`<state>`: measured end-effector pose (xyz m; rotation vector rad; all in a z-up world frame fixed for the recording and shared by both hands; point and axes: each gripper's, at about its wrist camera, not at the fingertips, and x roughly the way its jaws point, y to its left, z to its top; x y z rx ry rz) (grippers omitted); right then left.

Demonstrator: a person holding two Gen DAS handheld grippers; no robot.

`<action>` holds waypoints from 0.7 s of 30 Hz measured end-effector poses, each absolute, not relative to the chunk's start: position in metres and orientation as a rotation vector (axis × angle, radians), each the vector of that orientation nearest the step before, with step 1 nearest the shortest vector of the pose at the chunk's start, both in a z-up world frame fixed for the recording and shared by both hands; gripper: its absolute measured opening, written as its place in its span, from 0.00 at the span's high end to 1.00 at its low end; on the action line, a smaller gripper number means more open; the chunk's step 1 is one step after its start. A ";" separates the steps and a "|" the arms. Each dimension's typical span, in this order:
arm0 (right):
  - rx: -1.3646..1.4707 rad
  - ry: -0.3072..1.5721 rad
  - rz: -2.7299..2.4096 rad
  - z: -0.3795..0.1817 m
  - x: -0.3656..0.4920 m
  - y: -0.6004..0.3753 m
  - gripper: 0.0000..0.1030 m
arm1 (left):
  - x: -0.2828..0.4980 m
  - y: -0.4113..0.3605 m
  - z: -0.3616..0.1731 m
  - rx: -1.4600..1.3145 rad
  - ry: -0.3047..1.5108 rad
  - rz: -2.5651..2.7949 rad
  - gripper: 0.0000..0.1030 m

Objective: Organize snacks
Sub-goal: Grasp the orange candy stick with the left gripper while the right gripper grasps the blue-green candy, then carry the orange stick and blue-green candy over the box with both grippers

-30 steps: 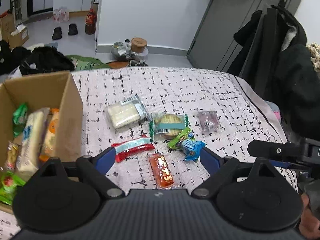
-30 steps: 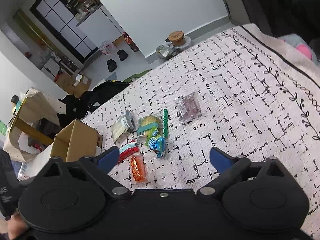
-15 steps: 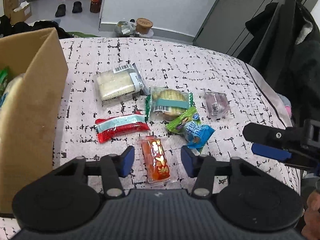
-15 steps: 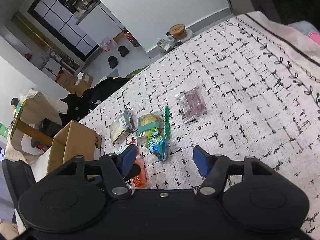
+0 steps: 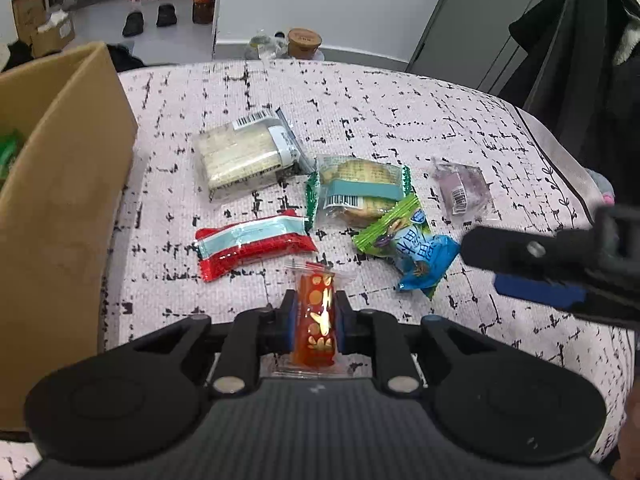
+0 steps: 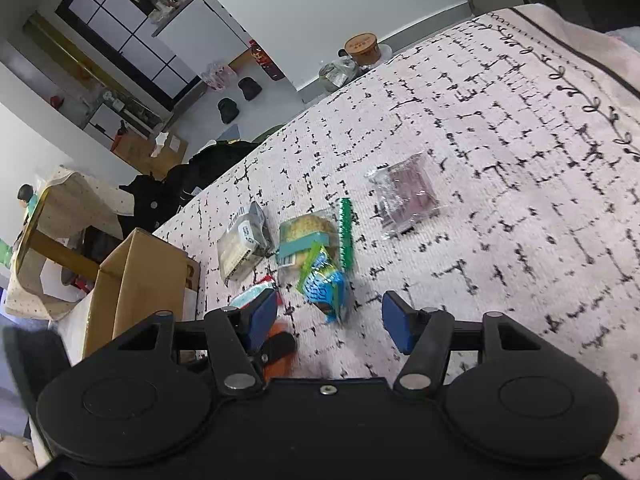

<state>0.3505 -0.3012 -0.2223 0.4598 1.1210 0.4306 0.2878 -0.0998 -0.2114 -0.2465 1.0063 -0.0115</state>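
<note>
Several wrapped snacks lie on the patterned cloth [image 5: 400, 112]. My left gripper [image 5: 314, 304] is shut on an orange snack pack [image 5: 316, 320], its pads pressing both long sides. My right gripper [image 6: 330, 316] hovers low over the blue and green packet [image 6: 324, 288]. Its jaws are closing, the packet's near end lies between the fingertips, and the pads [image 6: 264, 312] do not touch it. In the left wrist view the right gripper [image 5: 536, 276] sits just right of that blue packet [image 5: 420, 256]. A cardboard box [image 5: 68, 184] stands at the left with snacks inside.
Beyond the held pack lie a red packet [image 5: 252, 246], a white wafer pack [image 5: 244, 156], a round biscuit pack [image 5: 360, 188] and a purple pack [image 5: 460, 188]. Dark coats [image 5: 580, 60] hang at the right. Bags and jars [image 5: 304, 42] sit on the floor past the far edge.
My left gripper dropped toward the table and its jaws went from wide open to shut on the orange pack. My right gripper came lower and nearer the blue packet, jaws narrowing.
</note>
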 end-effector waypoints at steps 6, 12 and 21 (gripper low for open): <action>0.410 1.094 0.449 -0.226 0.359 -0.285 0.43 | 0.280 -0.089 -0.206 -0.288 0.988 0.024 0.84; 0.389 1.101 0.461 -0.233 0.364 -0.268 0.49 | 0.276 -0.071 -0.204 -0.371 0.987 0.061 0.84; 0.349 1.114 0.467 -0.232 0.350 -0.263 0.84 | 0.269 -0.062 -0.200 -0.399 0.969 0.056 0.84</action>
